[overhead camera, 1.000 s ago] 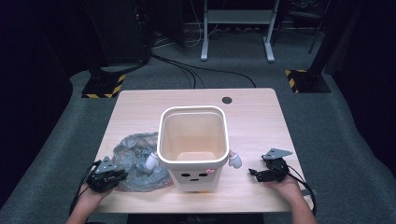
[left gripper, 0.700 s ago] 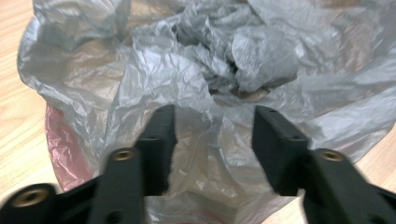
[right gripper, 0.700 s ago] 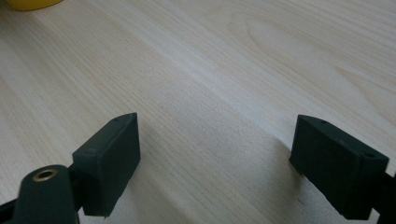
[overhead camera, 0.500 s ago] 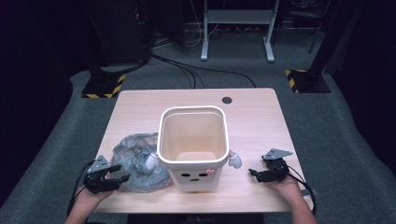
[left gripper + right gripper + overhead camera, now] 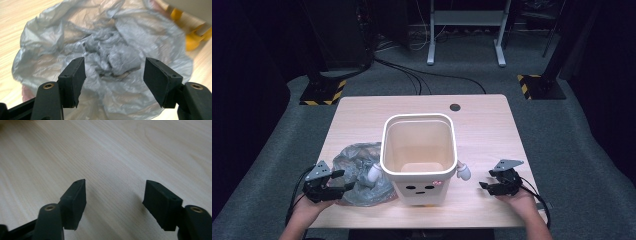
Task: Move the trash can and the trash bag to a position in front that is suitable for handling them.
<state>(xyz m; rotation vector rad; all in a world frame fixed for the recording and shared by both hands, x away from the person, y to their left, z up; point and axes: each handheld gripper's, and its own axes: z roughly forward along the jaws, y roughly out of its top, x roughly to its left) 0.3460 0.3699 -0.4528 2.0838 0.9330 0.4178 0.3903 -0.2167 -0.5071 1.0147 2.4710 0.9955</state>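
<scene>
Where the high view looks down on the pale wooden table [image 5: 492, 125], the grey plastic bag [image 5: 357, 172] lies crumpled at the front left, its right edge tucked out of sight behind the white bin [image 5: 419, 160] and its small white arm. The left gripper [image 5: 337, 181] sits at the bag's near-left edge, jaws apart, having just been opening with nothing between them. The right gripper [image 5: 484, 181] rests on bare wood to the bin's right, jaws apart though just closing somewhat. Dark carpet, cables and stand legs surround the table.

In the left gripper view, the left gripper [image 5: 115, 72] stands wide over the bag [image 5: 107, 50], whose bunched middle faces the camera; it has no clear long axis. Blurred yellow parts sit top right.

In the right gripper view, the right gripper [image 5: 115, 195] stands wide over bare wood grain.
</scene>
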